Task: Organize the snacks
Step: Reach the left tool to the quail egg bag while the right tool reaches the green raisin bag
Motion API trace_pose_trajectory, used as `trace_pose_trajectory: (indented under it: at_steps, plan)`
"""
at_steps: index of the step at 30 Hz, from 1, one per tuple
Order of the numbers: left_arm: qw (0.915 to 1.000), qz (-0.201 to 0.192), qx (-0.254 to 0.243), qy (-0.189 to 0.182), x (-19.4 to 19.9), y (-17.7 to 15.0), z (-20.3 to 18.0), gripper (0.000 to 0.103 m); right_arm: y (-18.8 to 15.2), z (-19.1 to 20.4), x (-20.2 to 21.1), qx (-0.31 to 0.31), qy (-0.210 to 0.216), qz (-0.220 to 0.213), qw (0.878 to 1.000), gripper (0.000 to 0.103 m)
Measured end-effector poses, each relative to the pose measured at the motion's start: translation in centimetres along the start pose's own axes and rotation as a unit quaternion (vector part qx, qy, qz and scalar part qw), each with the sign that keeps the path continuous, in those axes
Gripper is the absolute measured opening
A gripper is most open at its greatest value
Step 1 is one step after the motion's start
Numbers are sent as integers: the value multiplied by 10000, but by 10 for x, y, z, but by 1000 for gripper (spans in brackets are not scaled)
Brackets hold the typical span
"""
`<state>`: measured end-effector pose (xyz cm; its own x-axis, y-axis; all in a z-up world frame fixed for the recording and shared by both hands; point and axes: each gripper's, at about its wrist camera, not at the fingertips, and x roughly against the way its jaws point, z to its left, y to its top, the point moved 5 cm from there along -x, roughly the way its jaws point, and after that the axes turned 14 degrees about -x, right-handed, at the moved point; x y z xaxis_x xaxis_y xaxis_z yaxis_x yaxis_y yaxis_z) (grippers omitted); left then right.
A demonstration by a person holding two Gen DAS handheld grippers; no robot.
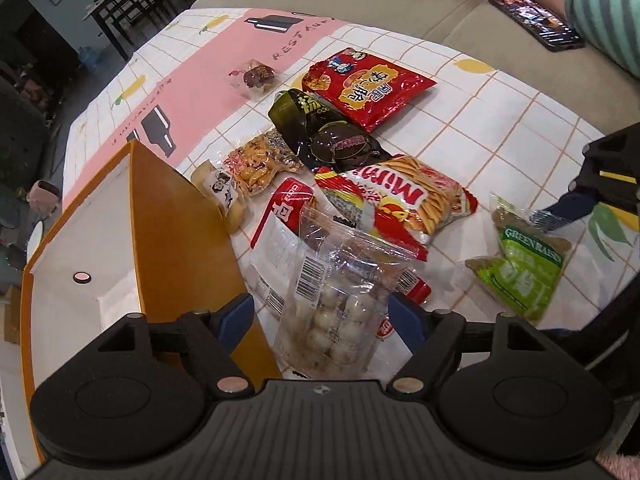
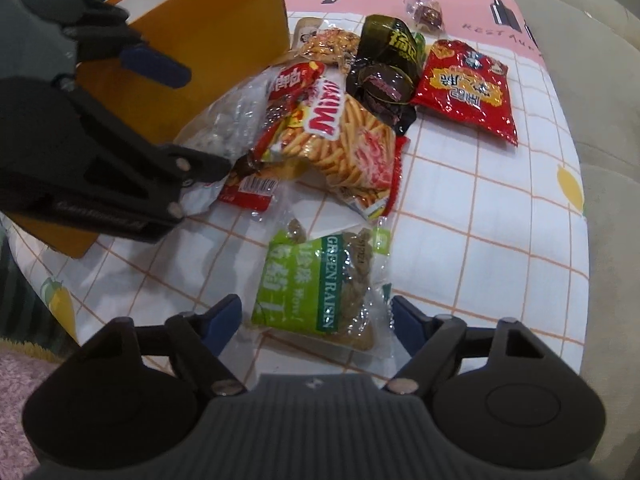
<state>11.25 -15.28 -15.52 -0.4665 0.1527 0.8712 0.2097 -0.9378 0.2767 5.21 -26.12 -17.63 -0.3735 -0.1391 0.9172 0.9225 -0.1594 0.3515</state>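
The left gripper (image 1: 322, 316) is angled steeply down, jaws spread around a clear bag of white balls (image 1: 336, 304) (untouched); the right gripper (image 2: 316, 318), equally tilted at lower centre, is parted around the green raisin packet (image 2: 320, 284).

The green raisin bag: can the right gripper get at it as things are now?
Probably yes. The green raisin bag lies flat on the tablecloth, directly between the open fingers of the right gripper, with nothing on top of it. The left gripper works further off, at the pile.

Soft indoor light, glare on the shiny wrappers, strong fisheye bending at edges, slight motion blur.
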Motion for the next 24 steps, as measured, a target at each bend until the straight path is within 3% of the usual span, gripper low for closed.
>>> trace_pose_trajectory:
  at_steps: [1, 3, 6, 11, 16, 24]
  plan:
    - [10000, -9, -5, 44, -1, 1, -1, 88, 0, 1, 0, 51, -15, -24, 10000, 71]
    - [10000, -42, -4, -34, -2, 4, -4, 69, 0, 2, 1, 99, -60, -56, 9999, 69]
    - [9997, -39, 193, -163, -6, 5, -7, 50, -1, 1, 2, 121, -101, -89, 9998, 65]
    - [9989, -195, 428, 17, -1, 7, -9, 33, 0, -1, 3, 48, -49, -96, 9999, 63]
    - [9979, -244, 547, 229, 11, 5, -10, 26, -1, -1, 6, -35, 0, -88, 10000, 60]
    - [9975, -375, 585, 109, 37, -5, -27, 23, 2, -15, 6, -312, -118, -73, 9994, 59]
